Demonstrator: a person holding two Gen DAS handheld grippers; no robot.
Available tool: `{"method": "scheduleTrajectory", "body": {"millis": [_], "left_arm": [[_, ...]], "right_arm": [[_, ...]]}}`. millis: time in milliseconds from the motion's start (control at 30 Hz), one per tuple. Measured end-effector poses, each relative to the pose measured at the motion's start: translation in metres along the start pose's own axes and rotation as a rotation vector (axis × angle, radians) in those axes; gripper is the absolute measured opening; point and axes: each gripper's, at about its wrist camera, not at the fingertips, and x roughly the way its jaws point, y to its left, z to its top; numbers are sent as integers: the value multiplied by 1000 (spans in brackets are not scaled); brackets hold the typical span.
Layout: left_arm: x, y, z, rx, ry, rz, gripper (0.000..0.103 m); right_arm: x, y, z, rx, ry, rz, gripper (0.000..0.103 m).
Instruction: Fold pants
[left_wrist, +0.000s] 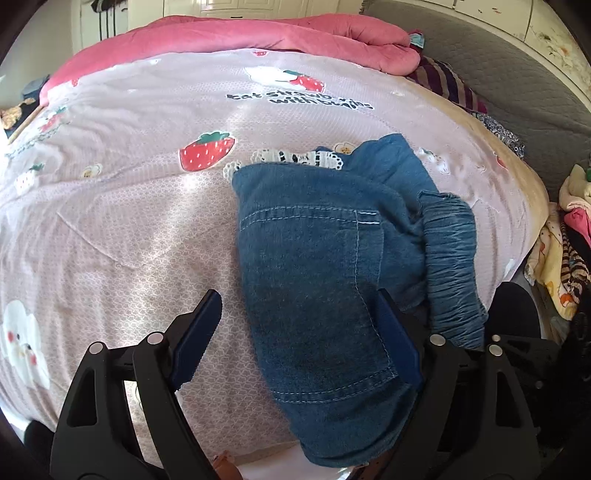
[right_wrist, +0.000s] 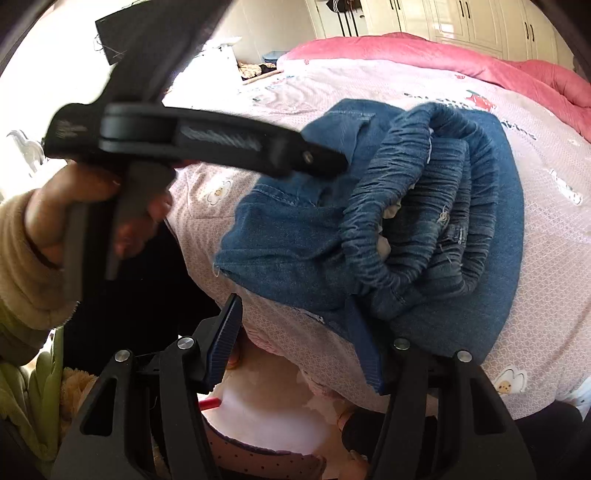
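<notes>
Folded jeans (left_wrist: 325, 266) on bed (left_wrist: 129, 229), both grippers spread, gripping nothing.
Best to flatten bunched waistband (right_wrist: 417, 218) at 3 o'clock.

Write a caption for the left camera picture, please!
Open left tongs hover over folded blue pants on a strawberry bedsheet.

Blue denim pants (left_wrist: 314, 266), folded, bunched
</notes>
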Motion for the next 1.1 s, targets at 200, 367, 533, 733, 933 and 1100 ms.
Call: {"method": "scheduleTrajectory", "body": {"millis": [200, 367, 533, 733, 933, 1100], "left_arm": [[-10, -1, -2, 7, -29, 16, 79], [-37, -8, -1, 14, -87, 10, 86], [-63, -19, 0, 31, -135, 12, 93], [-86, -27, -1, 41, -175, 20, 93], [-97, -30, -1, 47, -198, 14, 93], [-92, -28, -4, 39, -189, 17, 93]], "right_arm": [[-30, 6, 0, -3, -47, 6, 60], [-62, 6, 0, -4, -104, -12, 64], [-90, 7, 1, -3, -166, -70, 75], [-111, 3, 6, 1, -217, -156, 86], [-122, -9, 11, 19, -260, -219, 92], [-121, -22, 13, 60, -258, -246, 94]]}}
